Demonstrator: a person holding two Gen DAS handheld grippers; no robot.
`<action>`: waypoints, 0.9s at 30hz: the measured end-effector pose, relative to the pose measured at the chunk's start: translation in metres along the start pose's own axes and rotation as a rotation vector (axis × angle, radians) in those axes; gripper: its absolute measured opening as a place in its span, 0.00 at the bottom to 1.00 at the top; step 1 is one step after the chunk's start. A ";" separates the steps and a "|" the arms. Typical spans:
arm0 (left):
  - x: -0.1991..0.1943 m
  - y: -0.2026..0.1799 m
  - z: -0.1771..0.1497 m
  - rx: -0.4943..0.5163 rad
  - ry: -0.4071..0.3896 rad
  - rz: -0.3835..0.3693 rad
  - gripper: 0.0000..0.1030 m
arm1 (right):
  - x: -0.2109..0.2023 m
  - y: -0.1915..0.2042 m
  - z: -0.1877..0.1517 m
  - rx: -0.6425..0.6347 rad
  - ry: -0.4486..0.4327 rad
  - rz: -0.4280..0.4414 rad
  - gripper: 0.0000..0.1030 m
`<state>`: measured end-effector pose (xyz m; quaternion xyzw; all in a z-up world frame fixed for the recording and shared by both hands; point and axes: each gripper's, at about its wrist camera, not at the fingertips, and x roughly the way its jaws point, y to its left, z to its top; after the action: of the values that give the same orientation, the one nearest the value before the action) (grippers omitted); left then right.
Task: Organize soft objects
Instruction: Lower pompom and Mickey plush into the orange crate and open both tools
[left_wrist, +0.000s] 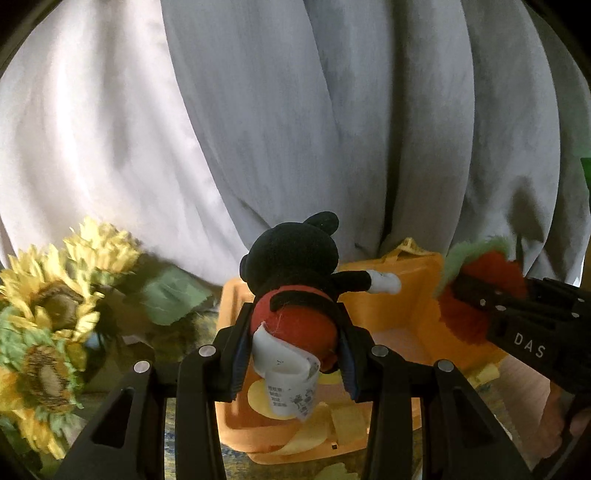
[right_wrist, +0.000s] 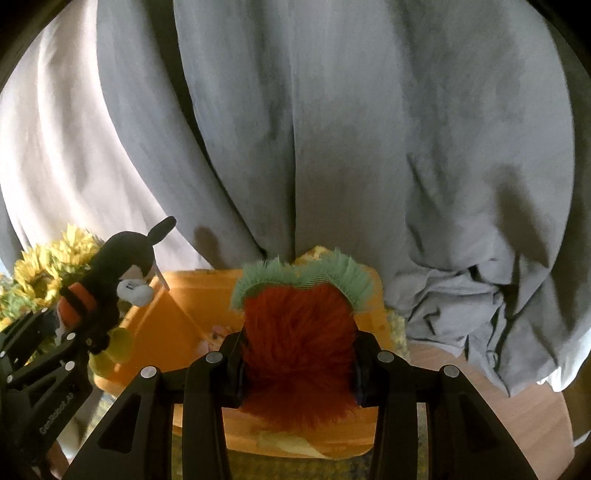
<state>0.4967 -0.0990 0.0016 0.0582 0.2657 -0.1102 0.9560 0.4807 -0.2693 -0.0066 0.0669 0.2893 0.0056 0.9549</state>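
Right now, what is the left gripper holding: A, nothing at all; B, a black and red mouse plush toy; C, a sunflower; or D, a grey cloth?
B: in the left wrist view the left gripper is clamped on the red lower body of the mouse plush toy, held above the orange bin, while the sunflowers sit untouched off to the side.
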 end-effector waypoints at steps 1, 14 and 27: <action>0.005 -0.001 -0.001 0.004 0.012 -0.004 0.39 | 0.005 0.000 0.000 0.001 0.012 0.000 0.40; 0.027 -0.009 -0.006 0.026 0.032 0.002 0.53 | 0.028 -0.003 -0.004 -0.018 0.078 -0.009 0.59; -0.028 -0.015 -0.002 0.032 -0.055 0.047 0.73 | -0.002 -0.016 -0.006 0.007 0.062 -0.020 0.65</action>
<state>0.4689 -0.1078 0.0142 0.0767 0.2359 -0.0936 0.9642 0.4755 -0.2844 -0.0123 0.0671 0.3195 -0.0027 0.9452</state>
